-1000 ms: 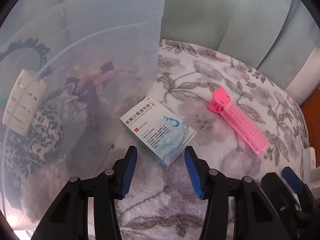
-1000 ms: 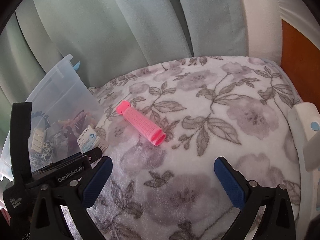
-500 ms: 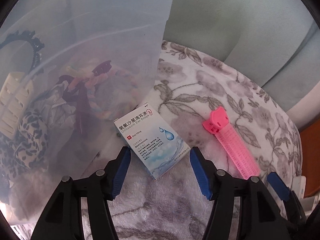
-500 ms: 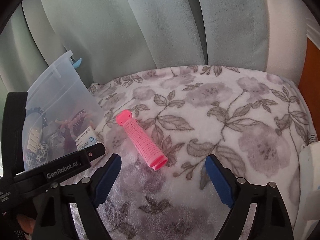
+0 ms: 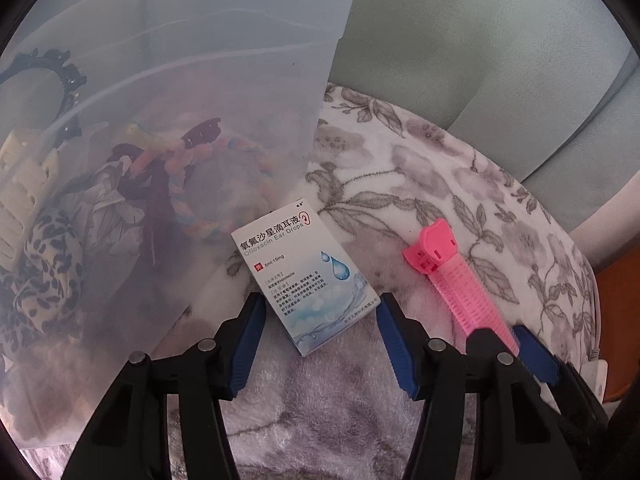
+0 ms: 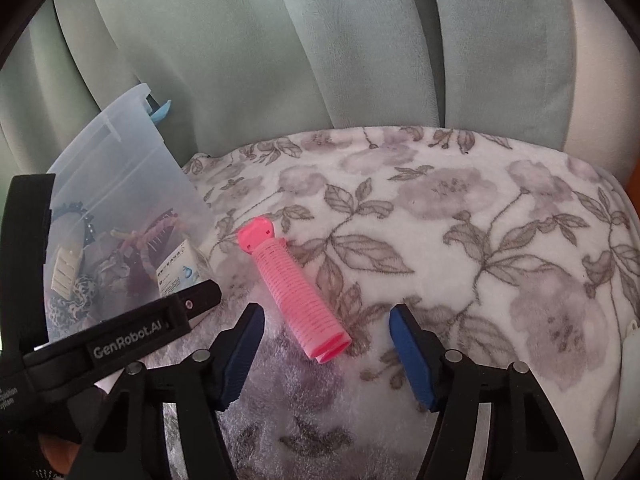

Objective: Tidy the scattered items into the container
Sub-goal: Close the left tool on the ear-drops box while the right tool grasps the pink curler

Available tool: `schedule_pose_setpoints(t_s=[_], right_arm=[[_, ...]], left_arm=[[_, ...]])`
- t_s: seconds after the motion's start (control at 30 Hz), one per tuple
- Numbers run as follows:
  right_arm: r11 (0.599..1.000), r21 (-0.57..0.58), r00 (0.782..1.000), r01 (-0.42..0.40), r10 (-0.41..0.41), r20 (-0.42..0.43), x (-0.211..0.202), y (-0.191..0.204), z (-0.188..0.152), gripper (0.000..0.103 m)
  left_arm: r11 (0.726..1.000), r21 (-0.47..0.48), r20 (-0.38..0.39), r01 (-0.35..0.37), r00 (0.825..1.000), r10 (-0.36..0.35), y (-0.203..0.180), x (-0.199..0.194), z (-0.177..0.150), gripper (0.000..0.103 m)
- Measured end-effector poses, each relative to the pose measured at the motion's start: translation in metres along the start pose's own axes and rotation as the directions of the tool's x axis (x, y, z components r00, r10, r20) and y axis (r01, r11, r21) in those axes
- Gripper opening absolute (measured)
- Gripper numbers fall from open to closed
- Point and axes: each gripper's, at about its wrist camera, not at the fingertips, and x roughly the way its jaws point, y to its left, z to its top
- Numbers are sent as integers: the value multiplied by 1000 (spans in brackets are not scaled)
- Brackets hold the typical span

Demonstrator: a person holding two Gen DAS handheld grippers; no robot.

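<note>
A white and blue ear-drops box (image 5: 306,276) lies on the floral blanket against the clear plastic container (image 5: 168,80). My left gripper (image 5: 320,320) is open, its blue pads on either side of the box's near end. A pink hair roller (image 6: 296,292) lies on the blanket to the right of the box; it also shows in the left wrist view (image 5: 452,280). My right gripper (image 6: 326,332) is open, its pads flanking the roller's near end. The container (image 6: 120,184) holds hair clips, scrunchies and a headband.
The floral blanket (image 6: 460,220) covers a round seat with a green cushioned back (image 6: 320,40). The left gripper's body (image 6: 120,340) lies close to the right gripper's left side. A white object (image 6: 630,360) sits at the right edge.
Both grippers have moved forward. The box now sits between the left pads and the roller's near end between the right pads. Nothing has been taken hold of.
</note>
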Motion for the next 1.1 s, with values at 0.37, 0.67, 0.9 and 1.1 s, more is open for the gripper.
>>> schedule_pose_setpoints(t_s=[0.37, 0.67, 0.9, 1.1], right_arm=[[998, -66, 1000, 0, -1, -23, 10, 11, 1, 38], [998, -69, 1000, -5, 4, -27, 9, 17, -5, 31], [999, -46, 1000, -17, 17, -19, 22, 17, 4, 33], [1000, -26, 1000, -13, 13, -14, 25, 19, 6, 33]], left_arm=[[994, 113, -42, -10, 999, 15, 7, -10, -3, 53], [992, 88, -28, -86, 996, 88, -1, 11, 19, 59], [990, 86, 10, -107, 994, 107, -5, 17, 33, 59], [992, 79, 18, -97, 995, 96, -2, 17, 40, 56]])
